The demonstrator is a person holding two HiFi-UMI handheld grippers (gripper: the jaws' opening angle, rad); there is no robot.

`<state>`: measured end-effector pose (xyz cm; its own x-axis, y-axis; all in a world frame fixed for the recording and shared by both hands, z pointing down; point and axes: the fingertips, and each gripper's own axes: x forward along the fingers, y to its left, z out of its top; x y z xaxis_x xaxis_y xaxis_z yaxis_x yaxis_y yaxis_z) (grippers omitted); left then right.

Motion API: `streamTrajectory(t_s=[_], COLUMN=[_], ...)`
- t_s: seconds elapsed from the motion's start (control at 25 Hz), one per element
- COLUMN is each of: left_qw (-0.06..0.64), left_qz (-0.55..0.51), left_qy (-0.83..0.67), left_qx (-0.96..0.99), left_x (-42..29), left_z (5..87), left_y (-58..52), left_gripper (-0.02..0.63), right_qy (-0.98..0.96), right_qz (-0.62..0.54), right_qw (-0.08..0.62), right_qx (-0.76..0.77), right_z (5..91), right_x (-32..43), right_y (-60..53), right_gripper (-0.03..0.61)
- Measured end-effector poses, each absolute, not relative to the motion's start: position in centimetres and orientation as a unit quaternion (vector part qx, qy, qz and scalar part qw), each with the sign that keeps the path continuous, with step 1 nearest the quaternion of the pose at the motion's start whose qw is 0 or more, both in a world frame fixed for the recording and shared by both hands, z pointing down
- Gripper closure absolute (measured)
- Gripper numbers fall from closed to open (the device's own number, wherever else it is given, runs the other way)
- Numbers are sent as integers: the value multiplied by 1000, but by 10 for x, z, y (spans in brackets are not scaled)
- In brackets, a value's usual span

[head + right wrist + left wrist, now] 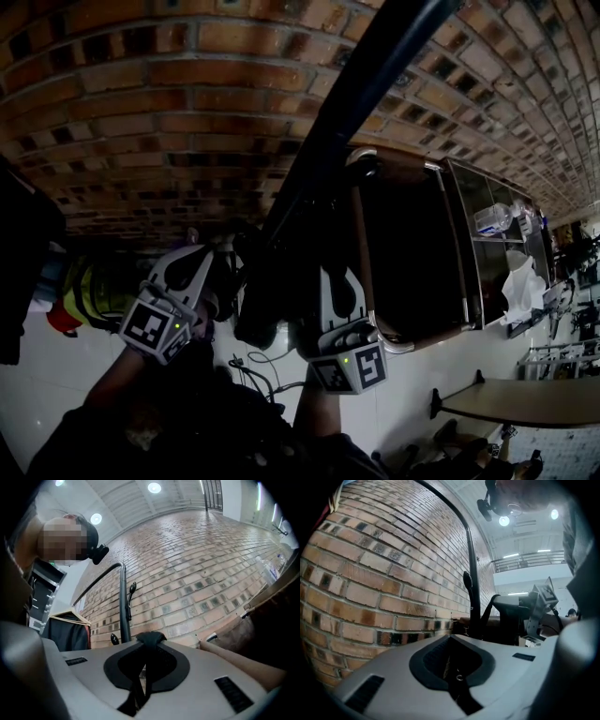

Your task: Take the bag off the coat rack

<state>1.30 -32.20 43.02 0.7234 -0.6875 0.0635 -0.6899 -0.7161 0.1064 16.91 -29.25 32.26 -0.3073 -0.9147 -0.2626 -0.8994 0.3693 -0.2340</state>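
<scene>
The black coat rack pole (pixel 356 94) runs slantwise in front of the brick wall; it stands upright in the left gripper view (pixel 473 588) and the right gripper view (pixel 123 606). A dark bag (pixel 258 309) hangs low beside the pole, between my two grippers. My left gripper (pixel 217 258) is to the bag's left. Its jaws (pixel 452 660) are shut on a thin black strap (pixel 459 686) with a small ring. To the bag's right, my right gripper (pixel 330 281) is shut (pixel 147 653) on a black strap (pixel 150 638) that loops over the jaw tips. Much of the bag is lost in shadow.
A brown cabinet with a metal rim (pixel 412 253) stands right of the pole, then shelves with a plastic bottle (pixel 492 217). A round table (pixel 525 398) is at the lower right. Cables (pixel 253 366) lie on the white floor. A dark garment on a hanger (pixel 70 630) hangs left.
</scene>
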Motion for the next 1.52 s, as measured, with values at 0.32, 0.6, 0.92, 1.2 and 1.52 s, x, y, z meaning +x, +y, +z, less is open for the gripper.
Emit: streamTrajectory(t_s=[0.32,0.6,0.92,1.2,1.52], left_qw=[63,66,56,44,29], left_qz=[-3,-27,-31,-35,-39], left_qy=[-374,-362,-357,-354,-381], left_qx=[925,929,932,934,923], left_x=[10,19,26,36,20], left_z=[417,399,386,371,364], left_y=[-311,-288,-247,-190,-132], left_gripper=[595,595,594,594,595], right_qy=[812,821,830,839,854], right_qz=[-9,-15,-36,-31,-29], right_qw=[168,162,178,171,171], right_qx=[-559,-547,-528,-516,-491], right_z=[307,312,320,316,313], right_x=[163,163,163,160,148], right_y=[-269,-239,-189,-137,-90], right_gripper=[563,565,566,568,568])
